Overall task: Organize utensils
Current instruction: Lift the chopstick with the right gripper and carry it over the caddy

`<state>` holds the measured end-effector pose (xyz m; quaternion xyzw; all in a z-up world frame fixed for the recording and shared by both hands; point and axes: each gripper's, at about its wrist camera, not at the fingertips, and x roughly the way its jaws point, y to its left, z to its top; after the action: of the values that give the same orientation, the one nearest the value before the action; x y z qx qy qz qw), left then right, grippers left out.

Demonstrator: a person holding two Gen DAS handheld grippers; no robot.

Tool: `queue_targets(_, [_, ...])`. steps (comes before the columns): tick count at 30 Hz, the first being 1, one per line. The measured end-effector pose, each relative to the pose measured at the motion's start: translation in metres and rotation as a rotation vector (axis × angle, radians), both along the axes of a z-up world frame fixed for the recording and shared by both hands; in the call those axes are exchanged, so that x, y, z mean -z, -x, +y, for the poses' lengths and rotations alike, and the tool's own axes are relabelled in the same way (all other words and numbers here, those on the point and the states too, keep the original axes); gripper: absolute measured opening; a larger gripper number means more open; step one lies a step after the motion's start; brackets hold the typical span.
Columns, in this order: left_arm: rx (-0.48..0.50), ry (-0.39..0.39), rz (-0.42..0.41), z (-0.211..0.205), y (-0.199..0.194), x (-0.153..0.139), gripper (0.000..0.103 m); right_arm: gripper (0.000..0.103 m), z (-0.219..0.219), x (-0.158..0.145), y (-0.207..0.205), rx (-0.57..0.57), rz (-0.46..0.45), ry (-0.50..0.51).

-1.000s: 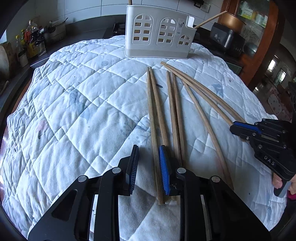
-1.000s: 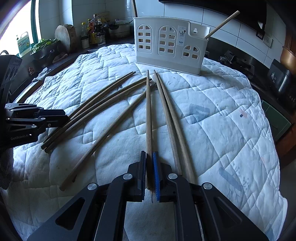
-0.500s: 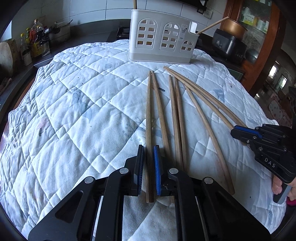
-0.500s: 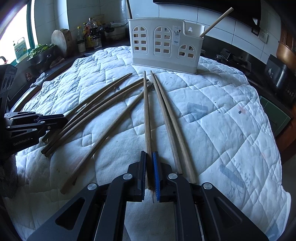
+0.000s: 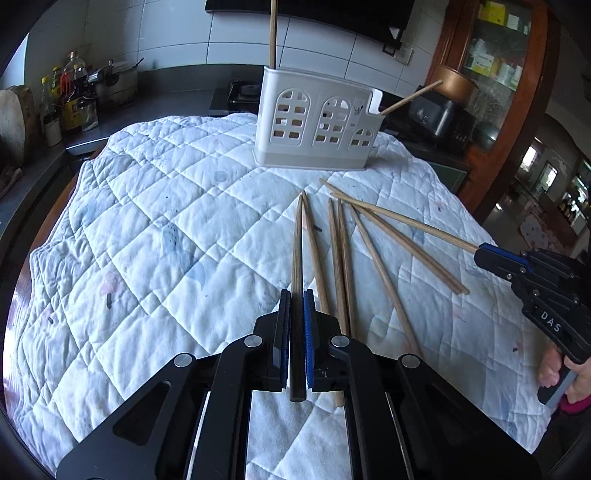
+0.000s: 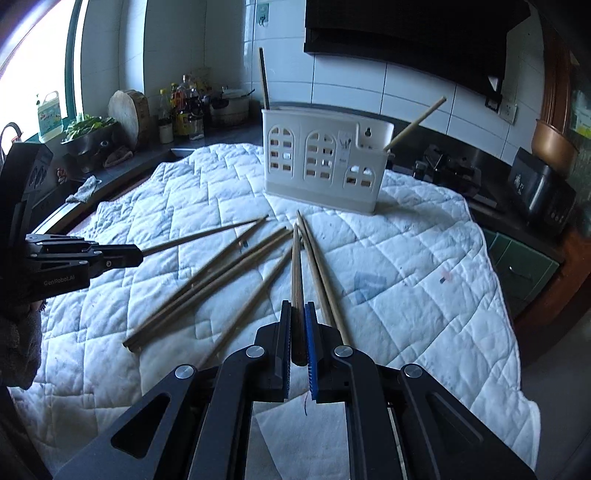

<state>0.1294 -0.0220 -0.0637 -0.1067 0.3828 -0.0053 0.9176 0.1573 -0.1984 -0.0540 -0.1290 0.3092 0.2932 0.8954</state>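
- Between the pads [image 5: 283, 332] of the left gripper [image 5: 296, 295], we see the left-held chopstick [image 5: 296, 251] clamped near its thick end. The jaws have closed fully on it, and its tip points to twelve o'clock.
- The right gripper [image 6: 298, 306] is likewise closed tight on the right-held chopstick [image 6: 296, 266], which also points to twelve o'clock.
- Change: a second ago the left jaws stood open astride their stick, and both sticks lay flat on the quilt [image 5: 166, 221]. Now both are gripped and raised clear of the cloth.
- We judge that picking up is finished for this pair. What remains is to carry it to the white holder [image 5: 317, 125] and drop it in.
- In the left view the holder stands on the far edge of the quilt at twelve o'clock, well apart from both tips. The right gripper enters that view at three o'clock.
- Count, loose: five lying chopsticks [image 5: 334, 258] rest on the quilt. From the left gripper they fan from twelve to two o'clock.
- Count, held: two, one per gripper.
- Count, stowed: two in the holder. The upright stick [image 5: 272, 33] is at its left end and the slanted stick [image 5: 410, 98] leans out of its right end.
- We therefore count nine chopsticks and one holder. With only two stowed, we judge the task to be at an early stage.
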Motion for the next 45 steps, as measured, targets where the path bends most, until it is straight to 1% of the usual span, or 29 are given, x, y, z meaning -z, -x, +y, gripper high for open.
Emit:
queue_targets(5, [0.033,0.009,-0.056,0.005,0.0,-0.022,0.005,0.007,0.005,-0.036,-0.006,-0.001,-0.052,-0.055])
queue_targets(10, [0.049,0.001,-0.109,0.012,-0.003,-0.042,0.005,0.007,0.012,-0.064,-0.021,0.001,-0.056,-0.09])
queue_targets(17, [0.061,-0.007,-0.148,0.023,-0.011,-0.063,0.005,0.007,0.016,-0.098,-0.043,0.004,-0.051,-0.111])
queue_targets(19, [0.07,0.001,-0.157,0.026,-0.016,-0.071,0.005,0.007,0.017,-0.108,-0.051,0.005,-0.051,-0.11])
queue_targets(23, [0.094,-0.011,-0.171,0.03,-0.031,-0.089,0.005,0.007,0.018,-0.134,-0.069,0.02,-0.062,-0.111])
queue_targets(26, [0.107,-0.022,-0.18,0.032,-0.042,-0.102,0.005,0.007,0.016,-0.155,-0.086,0.034,-0.062,-0.134])
queue_targets(29, [0.125,-0.017,-0.197,0.033,-0.054,-0.12,0.005,0.007,0.015,-0.178,-0.106,0.069,-0.096,-0.139])
queue_targets(32, [0.145,-0.034,-0.228,0.031,-0.067,-0.141,0.005,0.007,0.018,-0.198,-0.128,0.104,-0.123,-0.138])
queue_targets(36, [0.158,-0.057,-0.288,0.028,-0.084,-0.175,0.005,0.007,0.021,-0.214,-0.153,0.137,-0.143,-0.146])
queue_targets(41, [0.137,-0.088,-0.385,0.027,-0.109,-0.22,0.005,0.007,0.027,-0.219,-0.18,0.165,-0.154,-0.162])
queue_targets(45, [0.096,-0.161,-0.484,0.022,-0.129,-0.246,0.005,0.007,0.032,-0.214,-0.2,0.182,-0.144,-0.165])
